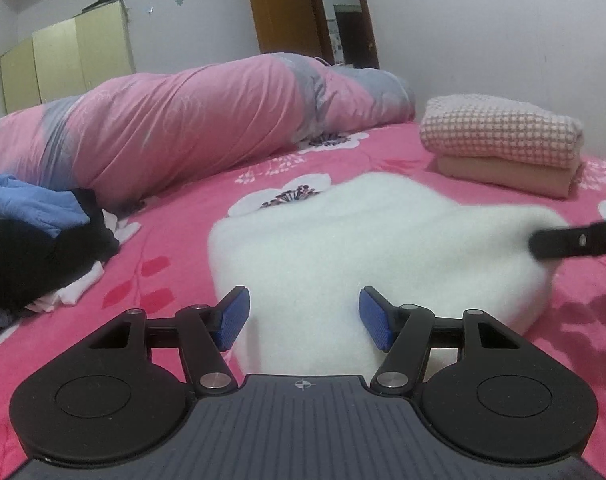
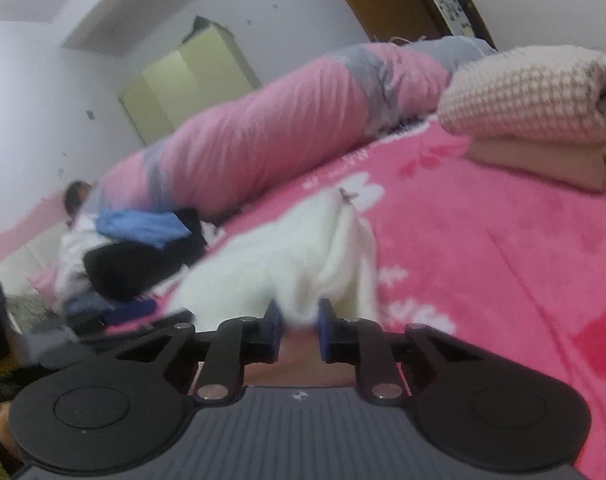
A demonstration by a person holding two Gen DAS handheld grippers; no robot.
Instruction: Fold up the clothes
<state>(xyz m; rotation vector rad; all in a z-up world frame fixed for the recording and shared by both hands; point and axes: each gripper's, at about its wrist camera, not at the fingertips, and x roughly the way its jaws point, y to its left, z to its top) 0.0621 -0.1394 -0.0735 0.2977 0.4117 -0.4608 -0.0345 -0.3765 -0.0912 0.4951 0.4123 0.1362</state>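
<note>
On the pink bedsheet [image 1: 343,168], right gripper [image 2: 298,320] pinches white garment's [image 2: 263,268] edge.

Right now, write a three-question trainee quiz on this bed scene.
1. True or false: the right hand-held gripper is shut on the white garment.
2. What lies under the checked folded cloth? A) peach folded cloth B) blue garment C) a pillow
3. Fill in: the left hand-held gripper is ____.

Key: 1 true; 2 A; 3 open.
</note>
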